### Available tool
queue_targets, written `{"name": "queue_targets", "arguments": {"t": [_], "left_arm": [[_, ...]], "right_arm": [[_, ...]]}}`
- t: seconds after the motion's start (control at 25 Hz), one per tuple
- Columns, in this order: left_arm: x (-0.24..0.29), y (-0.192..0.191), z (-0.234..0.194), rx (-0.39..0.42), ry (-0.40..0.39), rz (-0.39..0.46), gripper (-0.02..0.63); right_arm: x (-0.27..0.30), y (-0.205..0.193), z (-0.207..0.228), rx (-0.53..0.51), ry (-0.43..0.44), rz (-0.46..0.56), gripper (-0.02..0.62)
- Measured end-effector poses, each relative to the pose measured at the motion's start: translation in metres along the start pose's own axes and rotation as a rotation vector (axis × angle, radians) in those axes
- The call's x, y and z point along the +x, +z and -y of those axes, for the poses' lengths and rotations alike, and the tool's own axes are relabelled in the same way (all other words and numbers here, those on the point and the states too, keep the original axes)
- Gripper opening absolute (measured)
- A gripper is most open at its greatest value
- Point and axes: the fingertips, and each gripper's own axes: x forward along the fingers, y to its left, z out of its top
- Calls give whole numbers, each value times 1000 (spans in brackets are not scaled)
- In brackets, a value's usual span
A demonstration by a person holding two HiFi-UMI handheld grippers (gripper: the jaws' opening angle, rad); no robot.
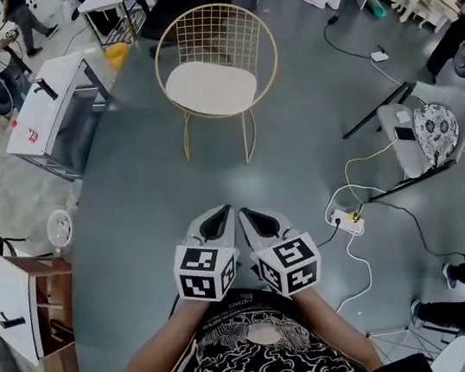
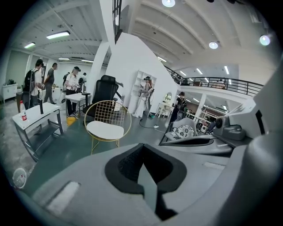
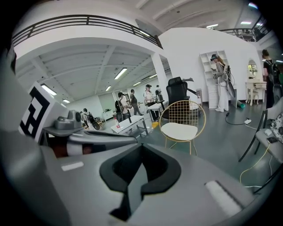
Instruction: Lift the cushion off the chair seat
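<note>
A: Smooth grey floor [image 1: 142, 195], and the chair [image 1: 210, 31] stands well apart from us: a gold wire hoop on thin legs.

B: The cushion [image 1: 211, 88] lies flat on its seat, out to the rim. It's round, pale and soft-looking.

A: The left gripper [image 1: 218, 219] and right gripper [image 1: 252, 218] sit side by side, both clenched on nothing. Tucked in for the approach, I'd say.
</note>
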Motion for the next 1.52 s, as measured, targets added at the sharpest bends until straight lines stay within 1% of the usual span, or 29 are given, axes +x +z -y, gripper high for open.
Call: {"name": "queue_targets", "arguments": {"t": [0.44,0.64,0.88,1.04,1.2,1.4,1.52], "left_arm": [[21,31,-69,-3,-107,-38,-11],[31,38,-86,3,-151,-52,-11],[40,43,-97,2,-175,-59,-11],[45,47,-100,9,-169,-53,-11],[52,54,-102,16,-146,-39,-11],[69,65,-112,15,-89,-22,-11],[86,73,-111,14,-53,-19,-11]], "right_arm": [[70,34,-8,16,-104,-16,0],[88,39,-8,16,-142,-21,0],[101,45,-2,26,-170,-15,0],[107,53,2,19,-166,-1,0],[113,61,10,12,-142,17,0],[126,70,24,12,-93,23,0],[130,75,42,10,-58,18,0]]}}
